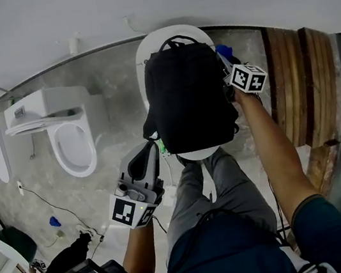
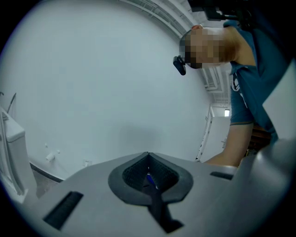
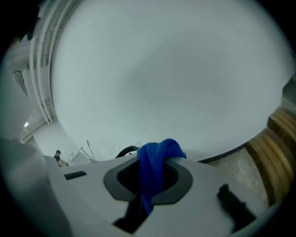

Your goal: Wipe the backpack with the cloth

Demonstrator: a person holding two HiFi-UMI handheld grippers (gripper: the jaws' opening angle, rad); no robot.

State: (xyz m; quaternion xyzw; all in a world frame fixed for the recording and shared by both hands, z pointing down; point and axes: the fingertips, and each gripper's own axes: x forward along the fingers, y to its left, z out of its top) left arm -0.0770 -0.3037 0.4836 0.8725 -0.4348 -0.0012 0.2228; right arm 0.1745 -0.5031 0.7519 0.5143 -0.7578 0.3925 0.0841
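- Backpack: black, being supported upright on a white table.
- Cloth: blue, being pinched by the right gripper at the backpack's upper right edge.
- Left gripper: jaws being held pressed together, at the backpack's lower left corner.

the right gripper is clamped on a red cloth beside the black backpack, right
Not red: the cloth is blue. The right gripper view shows the right gripper clamped on it, and the head view puts it beside the black backpack.
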